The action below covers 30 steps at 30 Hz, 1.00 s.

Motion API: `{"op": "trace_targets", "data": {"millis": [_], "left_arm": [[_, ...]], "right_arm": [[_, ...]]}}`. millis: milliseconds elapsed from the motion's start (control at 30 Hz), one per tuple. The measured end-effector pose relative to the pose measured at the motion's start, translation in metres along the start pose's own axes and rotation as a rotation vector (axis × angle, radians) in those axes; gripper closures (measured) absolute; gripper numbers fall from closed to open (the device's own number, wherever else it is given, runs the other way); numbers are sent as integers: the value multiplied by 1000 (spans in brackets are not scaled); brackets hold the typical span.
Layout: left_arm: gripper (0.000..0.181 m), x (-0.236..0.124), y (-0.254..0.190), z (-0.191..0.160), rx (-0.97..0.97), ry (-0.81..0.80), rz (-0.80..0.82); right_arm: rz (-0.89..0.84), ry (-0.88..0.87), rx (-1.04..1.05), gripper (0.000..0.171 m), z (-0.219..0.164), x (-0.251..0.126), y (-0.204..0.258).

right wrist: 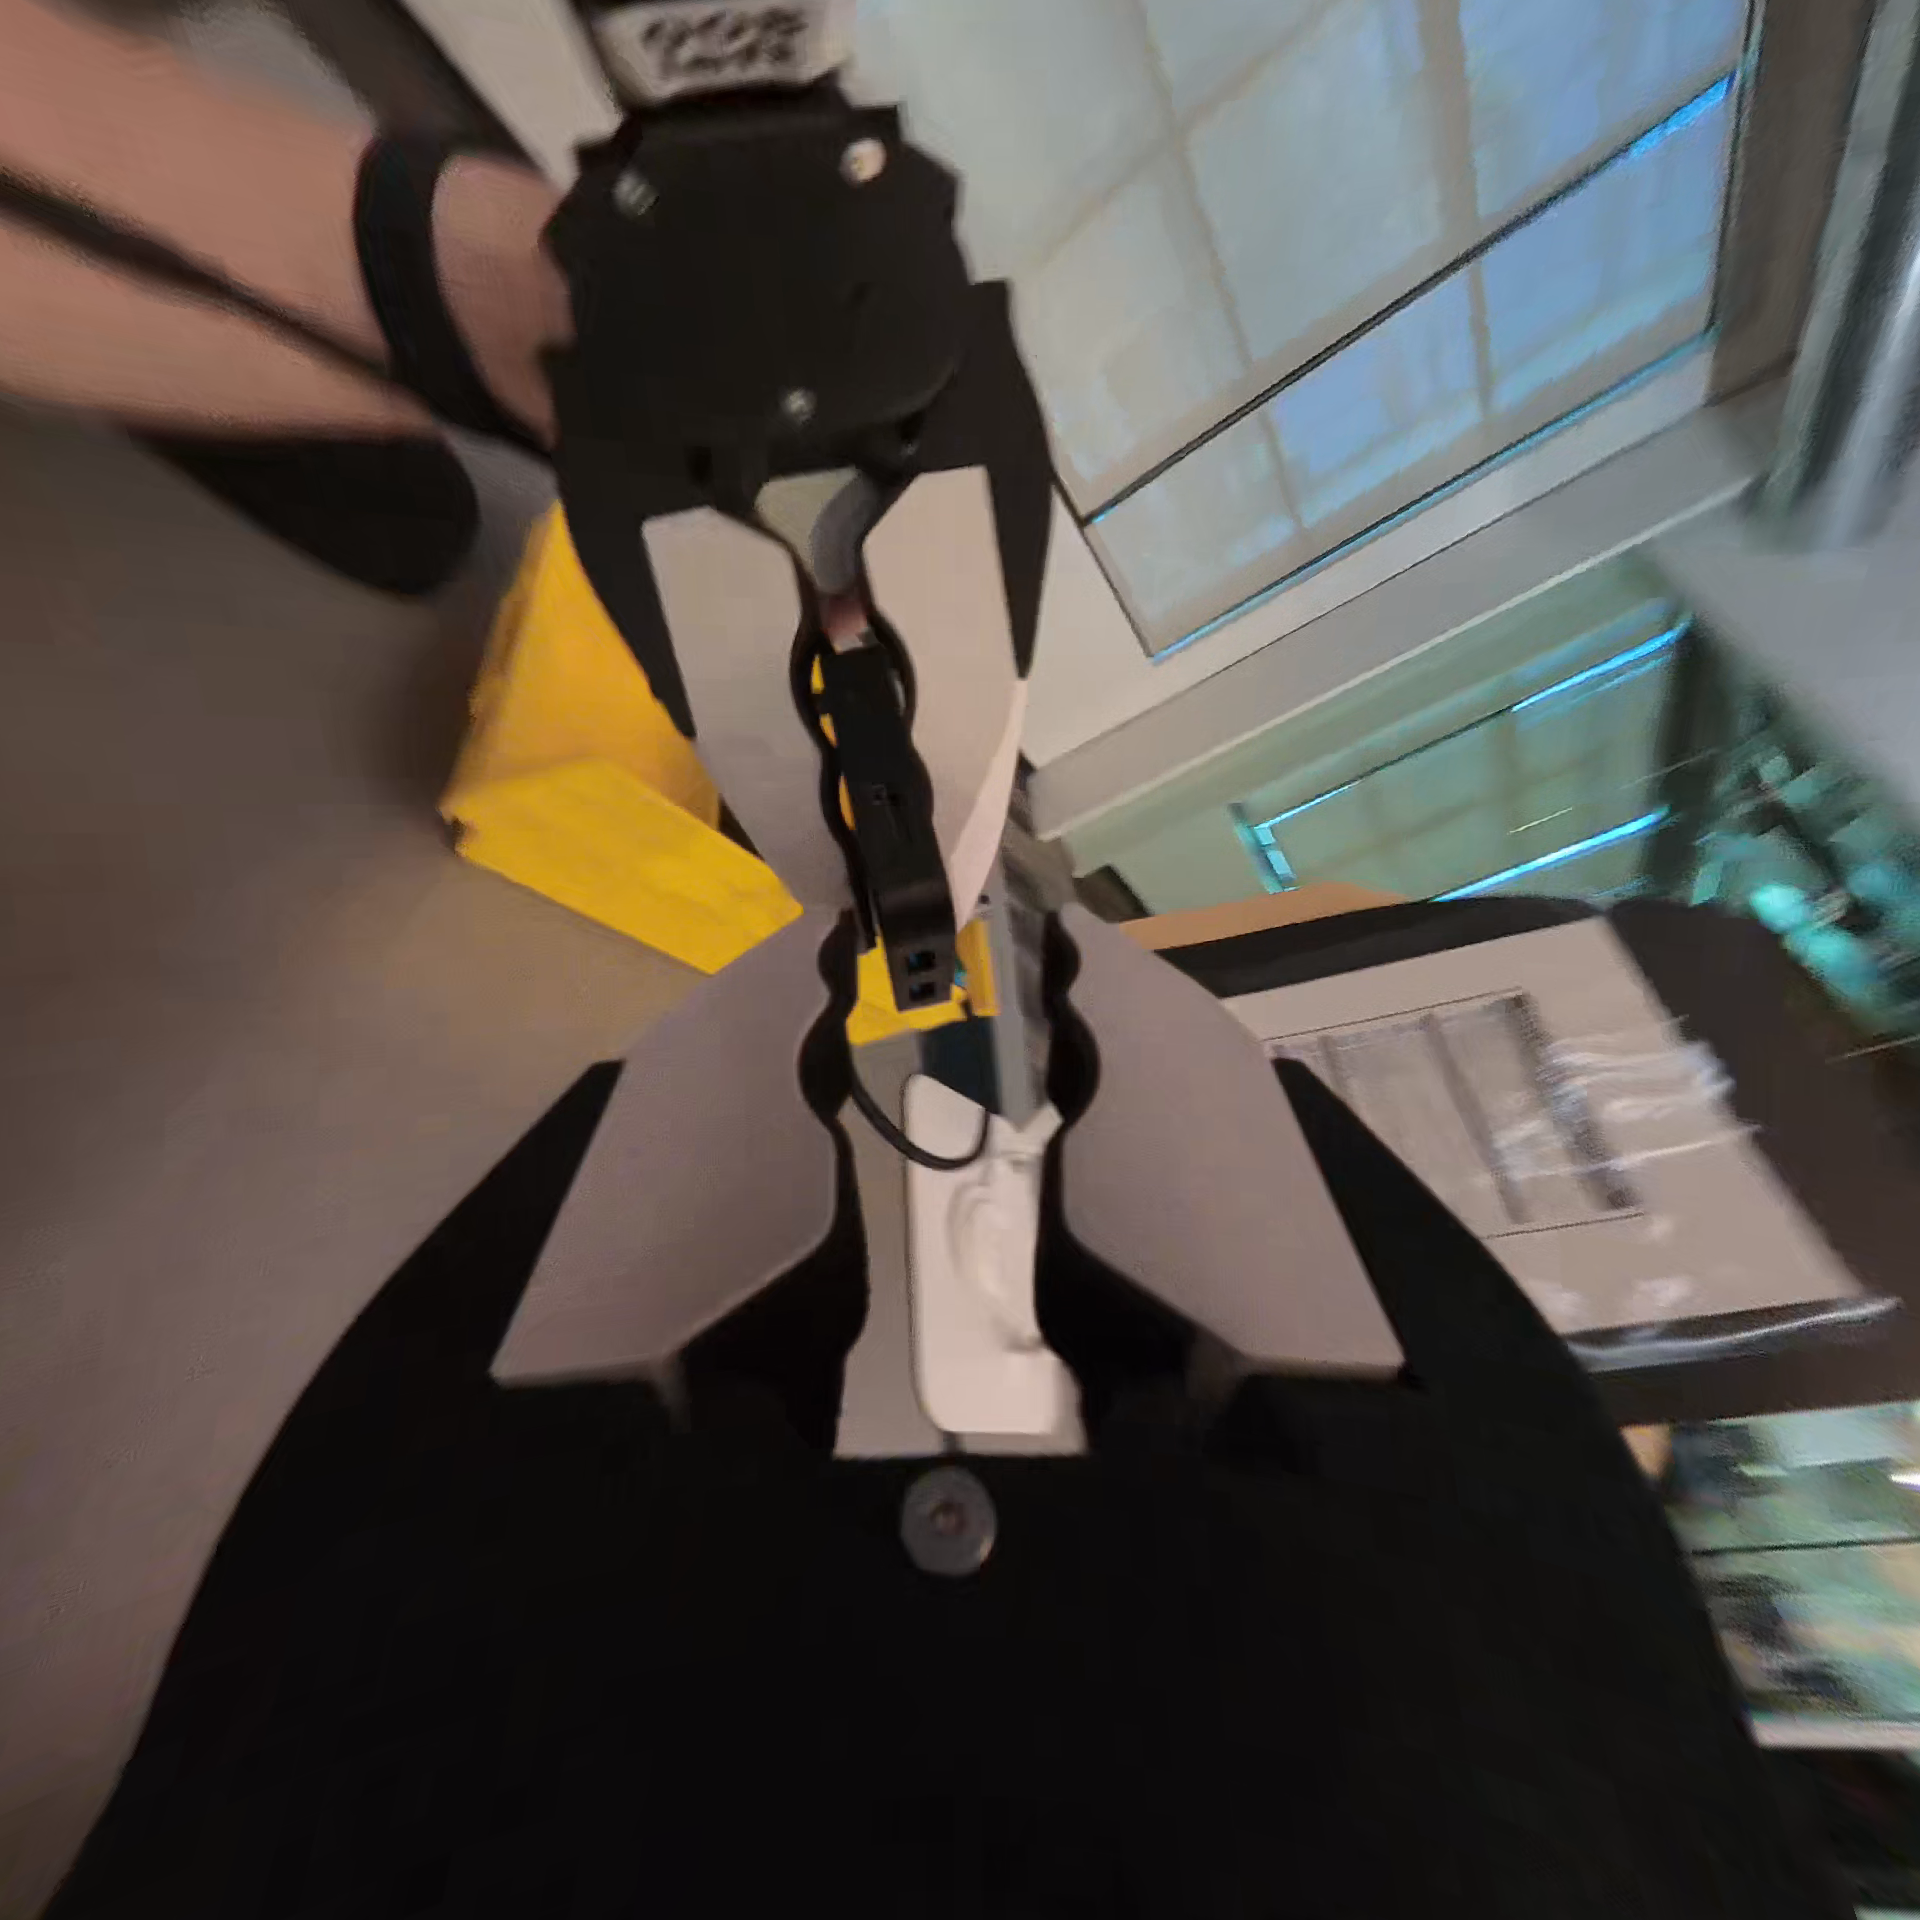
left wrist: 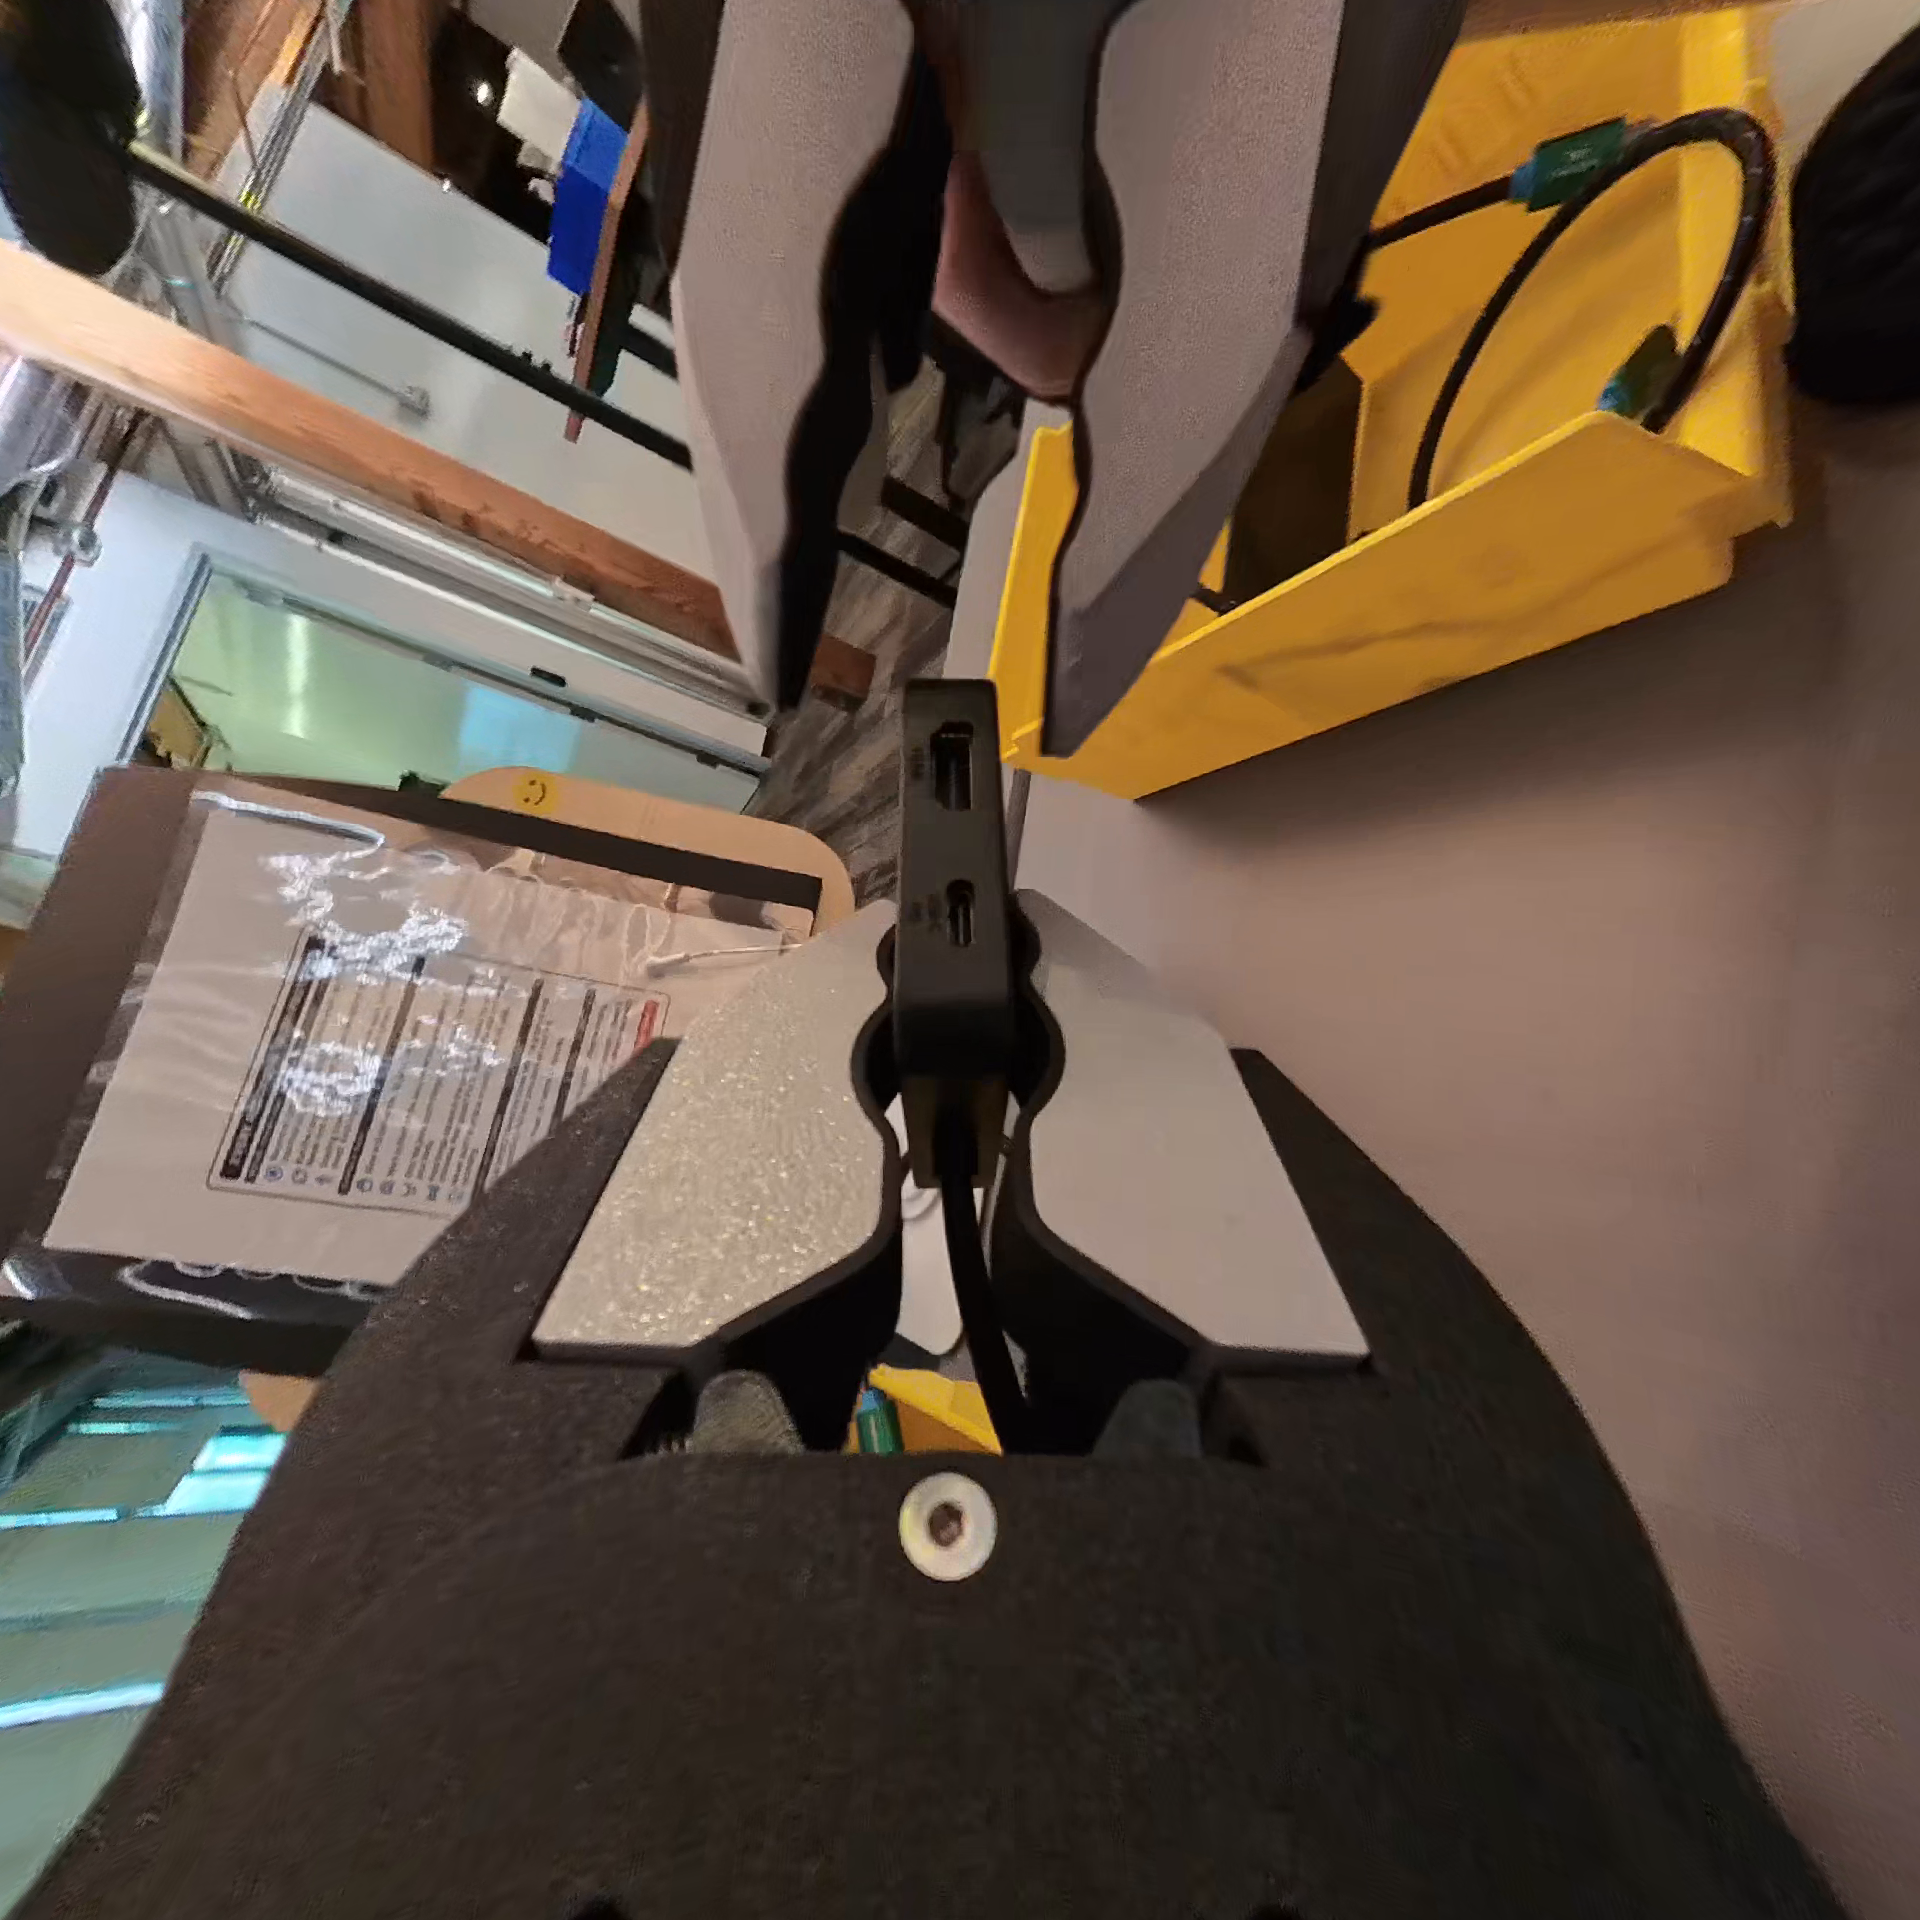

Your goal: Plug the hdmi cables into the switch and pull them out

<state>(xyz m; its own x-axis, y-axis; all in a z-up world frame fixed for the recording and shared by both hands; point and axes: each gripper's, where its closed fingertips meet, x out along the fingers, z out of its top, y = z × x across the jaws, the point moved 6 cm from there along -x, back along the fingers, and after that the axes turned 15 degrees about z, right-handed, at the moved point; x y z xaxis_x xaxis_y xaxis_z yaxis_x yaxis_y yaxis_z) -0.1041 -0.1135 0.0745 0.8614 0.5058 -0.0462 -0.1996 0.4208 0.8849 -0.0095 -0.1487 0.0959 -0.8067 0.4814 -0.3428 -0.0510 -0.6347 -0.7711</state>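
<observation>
The left claw (left wrist: 954, 997) is pinching the black switch (left wrist: 954, 862), held in the air beside the counter (left wrist: 1455, 1039) with its empty ports facing the other tool. The right claw (right wrist: 945, 1029) hangs spread and empty just off the switch's end. The cable (left wrist: 1621, 239) lies in the yellow bin (left wrist: 1351, 623), unplugged. Risk, I'd say: the narrow switch could twist in that pinch when a plug is pushed in.

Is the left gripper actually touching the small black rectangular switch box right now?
Touching. In the left wrist view, the left gripper has both grey fingers pressed against the sides of the black switch box, clamping it above the table.
</observation>
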Motion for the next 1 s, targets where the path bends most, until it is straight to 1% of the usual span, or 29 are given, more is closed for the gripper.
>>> {"op": "trace_targets", "data": {"millis": [67,133,200,233,267,300,400,467,500,600,667,733,867,933,1000], "left_arm": [[167,0,-4,1,13,-9,-23],[167,2,-7,3,21,-10,-27],[167,2,-10,5,35,-19,-41],[165,2,-12,4,48,-15,-49],[167,3,-14,3,63,-8,-56],[164,3,-17,1,73,-3,-69],[154,8,-23,-2,49,23,-98],[147,13,-21,-4,26,52,-67],[140,14,-18,-5,20,59,-43],[129,11,-4,-7,-28,56,33],[125,5,11,-7,-84,45,97],[123,-5,31,-8,-149,40,181],[121,-27,66,-12,-254,51,348],[124,-36,75,-16,-258,72,386],[126,-41,79,-19,-252,92,397]], "right_arm": [[4,31,-81,144,4,4,7],[50,55,-79,144,5,12,12],[53,113,-115,144,2,17,15],[61,124,-137,147,2,19,17],[74,146,-144,149,1,20,19],[88,162,-134,156,0,21,20],[152,193,-61,157,-5,20,21],[156,229,-51,157,-10,19,20],[148,258,-48,157,-13,17,19],[101,345,-7,156,-29,9,10],[54,395,43,156,-43,-5,0],[-8,457,127,156,-61,-30,-12],[-132,596,383,156,-111,-100,-25],[-206,720,481,156,-142,-134,-23],[-230,814,601,156,-171,-159,-15]]}}
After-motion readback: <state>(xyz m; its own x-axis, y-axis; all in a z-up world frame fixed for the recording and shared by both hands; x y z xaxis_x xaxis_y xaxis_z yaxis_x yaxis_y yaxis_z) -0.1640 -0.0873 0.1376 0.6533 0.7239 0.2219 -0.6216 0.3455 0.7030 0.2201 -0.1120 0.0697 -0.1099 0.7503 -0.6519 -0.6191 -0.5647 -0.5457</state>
